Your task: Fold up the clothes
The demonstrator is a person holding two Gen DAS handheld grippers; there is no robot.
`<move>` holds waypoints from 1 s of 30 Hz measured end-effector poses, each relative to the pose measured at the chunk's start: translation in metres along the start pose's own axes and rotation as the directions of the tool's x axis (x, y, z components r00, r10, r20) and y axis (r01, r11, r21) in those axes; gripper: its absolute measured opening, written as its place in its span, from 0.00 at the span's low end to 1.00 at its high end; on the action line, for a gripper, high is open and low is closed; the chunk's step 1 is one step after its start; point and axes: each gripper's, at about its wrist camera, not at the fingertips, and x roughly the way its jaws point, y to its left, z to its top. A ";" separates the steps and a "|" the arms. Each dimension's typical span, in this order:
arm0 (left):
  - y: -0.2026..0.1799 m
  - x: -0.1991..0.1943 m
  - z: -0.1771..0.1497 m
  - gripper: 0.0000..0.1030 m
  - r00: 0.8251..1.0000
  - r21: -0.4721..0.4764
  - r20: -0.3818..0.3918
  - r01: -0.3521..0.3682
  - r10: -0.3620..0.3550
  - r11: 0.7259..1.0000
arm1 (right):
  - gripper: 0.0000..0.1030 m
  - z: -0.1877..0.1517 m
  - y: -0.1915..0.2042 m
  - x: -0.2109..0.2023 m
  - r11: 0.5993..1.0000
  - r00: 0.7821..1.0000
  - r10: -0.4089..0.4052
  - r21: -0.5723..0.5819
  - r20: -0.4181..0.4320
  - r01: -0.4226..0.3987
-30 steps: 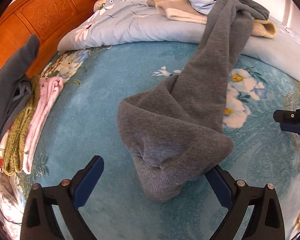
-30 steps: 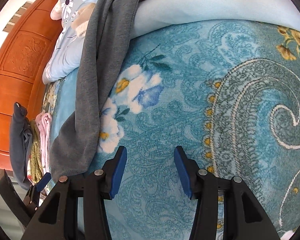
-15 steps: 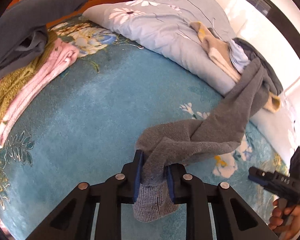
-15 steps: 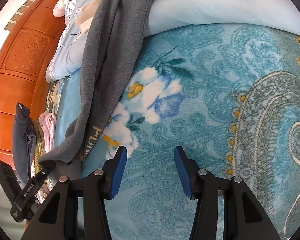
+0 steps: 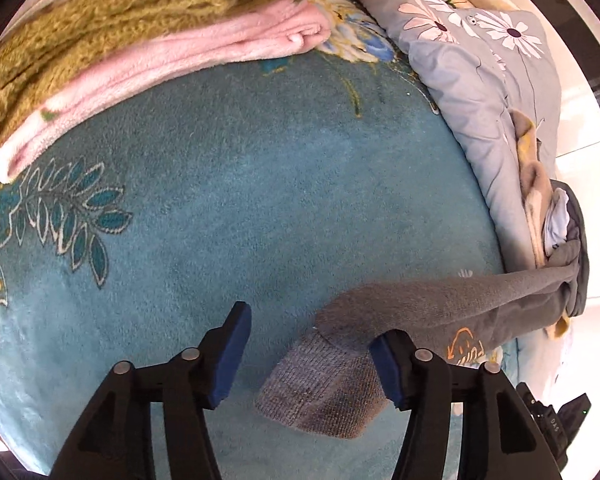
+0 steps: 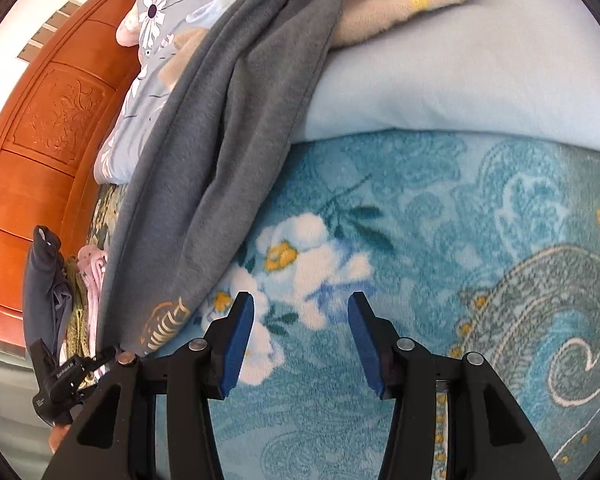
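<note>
A grey fleece garment [image 5: 440, 304] with an orange print stretches from the clothes pile on the duvet down across the teal blanket. Its ribbed cuff [image 5: 320, 392] lies flat between the fingers of my left gripper [image 5: 308, 360], close against the right pad [image 5: 384, 368]; the gripper is open and holds nothing. In the right wrist view the same grey garment [image 6: 220, 140] drapes from top centre to lower left. My right gripper [image 6: 300, 340] is open over the blanket's white flower, just right of the garment's printed edge [image 6: 164, 324].
Folded pink [image 5: 160, 60] and olive knitted [image 5: 60, 28] clothes are stacked at the far left of the bed. A daisy-print duvet [image 5: 480, 72] carries a beige-yellow garment [image 6: 400, 4]. A wooden headboard [image 6: 32, 152] stands behind. The teal blanket [image 5: 240, 200] is bare in the middle.
My left gripper, shut on the grey cuff half a second ago, has opened and the cuff now lies on the blanket. Its view swung toward the folded stack. The right gripper edged closer to the garment.
</note>
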 end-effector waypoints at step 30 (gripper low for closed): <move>0.010 -0.006 -0.053 0.73 0.955 -0.093 -0.122 0.260 -0.270 0.961 | 0.47 0.122 -0.020 0.015 0.978 0.970 -0.064 0.207 0.234 0.015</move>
